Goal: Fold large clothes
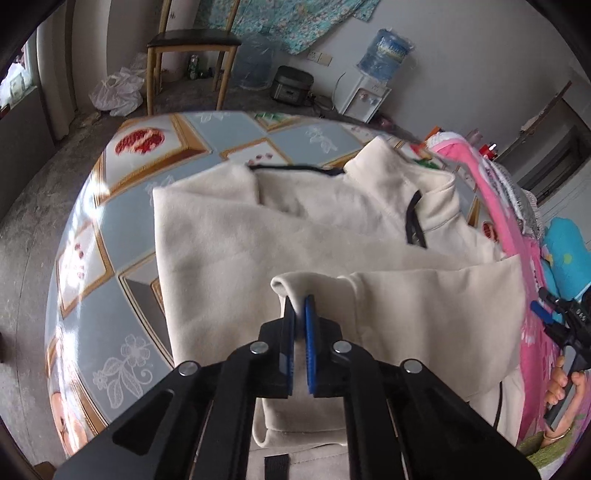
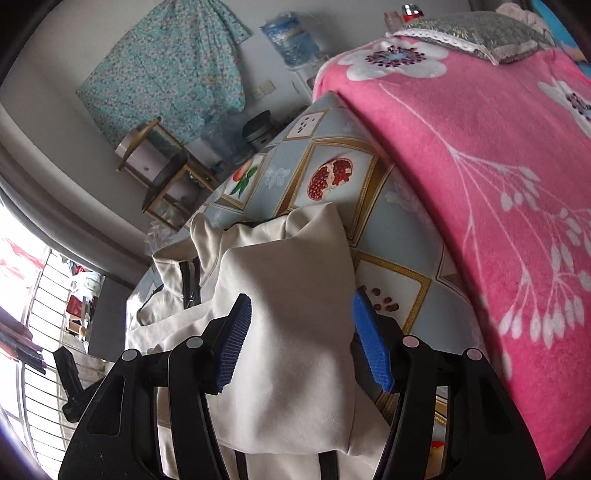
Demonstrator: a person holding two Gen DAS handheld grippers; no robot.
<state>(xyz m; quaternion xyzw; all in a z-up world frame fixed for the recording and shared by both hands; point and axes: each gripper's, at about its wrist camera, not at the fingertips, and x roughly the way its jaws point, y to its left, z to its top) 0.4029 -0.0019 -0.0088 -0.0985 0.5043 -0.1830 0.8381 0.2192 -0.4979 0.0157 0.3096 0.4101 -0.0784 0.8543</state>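
A large cream fleece jacket with a dark zipper lies on the patterned round table. My left gripper is shut on a fold of its sleeve, lifted over the jacket body. In the right wrist view the jacket lies between the blue pads of my right gripper, which is open, its jaws wide on either side of a folded part. The right gripper also shows at the right edge of the left wrist view, held by a hand.
A pink flowered blanket covers the table's right side, with a grey cushion on it. A chair, a white plastic bag, a rice cooker and a water dispenser stand beyond the table.
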